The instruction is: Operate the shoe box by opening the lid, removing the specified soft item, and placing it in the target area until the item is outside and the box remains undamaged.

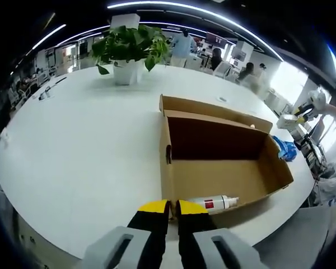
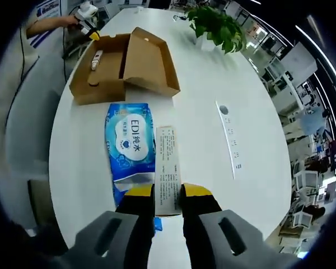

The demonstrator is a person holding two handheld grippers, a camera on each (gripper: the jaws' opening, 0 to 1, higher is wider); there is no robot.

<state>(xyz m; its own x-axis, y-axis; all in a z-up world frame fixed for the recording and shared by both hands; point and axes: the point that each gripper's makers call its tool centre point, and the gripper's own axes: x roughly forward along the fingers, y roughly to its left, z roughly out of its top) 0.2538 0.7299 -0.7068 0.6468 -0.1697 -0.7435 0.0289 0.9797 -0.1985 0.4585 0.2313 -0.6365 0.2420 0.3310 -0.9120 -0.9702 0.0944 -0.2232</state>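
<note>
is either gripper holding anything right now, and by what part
The right gripper pinches the near short end of the slim white printed box, beside the blue wipes pack. The left gripper looks shut on nothing, near the cardboard box.

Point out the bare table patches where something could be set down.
Free: the wide stretch between the potted plant and the open shoe box, and the strip between the long white box and the thin white strip. Crowded: the near edge by the wipes pack, under the right gripper.
</note>
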